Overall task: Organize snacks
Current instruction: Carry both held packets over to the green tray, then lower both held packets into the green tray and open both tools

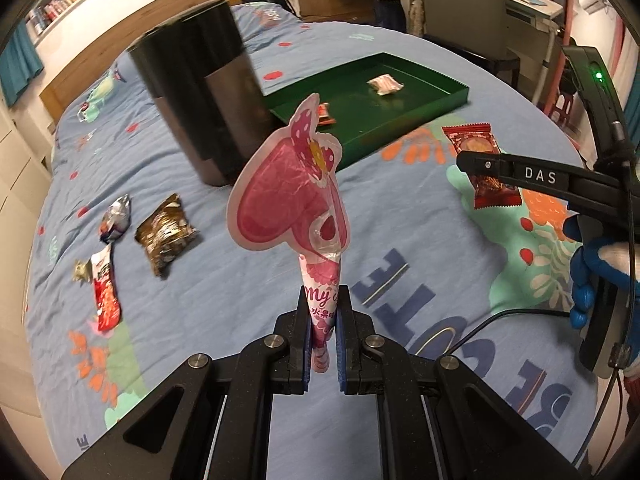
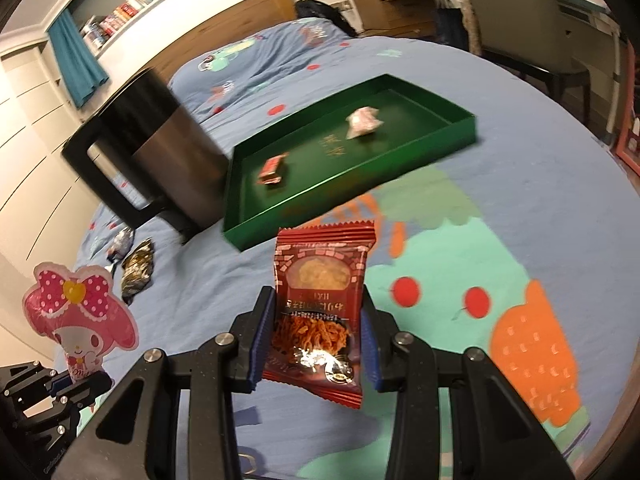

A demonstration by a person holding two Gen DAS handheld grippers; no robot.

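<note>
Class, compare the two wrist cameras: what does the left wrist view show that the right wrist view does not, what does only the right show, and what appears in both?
Only the left wrist view shows the long red-and-white snack packet on the blue bedsheet and a blue-gloved hand.

Only the right wrist view shows the black bin's handle.

Both show the green rectangular tray holding two small sweets, the pink heart-shaped lollipop clamped in the left gripper, and the red snack packet clamped in the right gripper.

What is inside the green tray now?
The green tray holds two snacks: a small red packet near its left end and a pale wrapped one further right. In the left view, the pink lollipop covers part of the tray.
</note>
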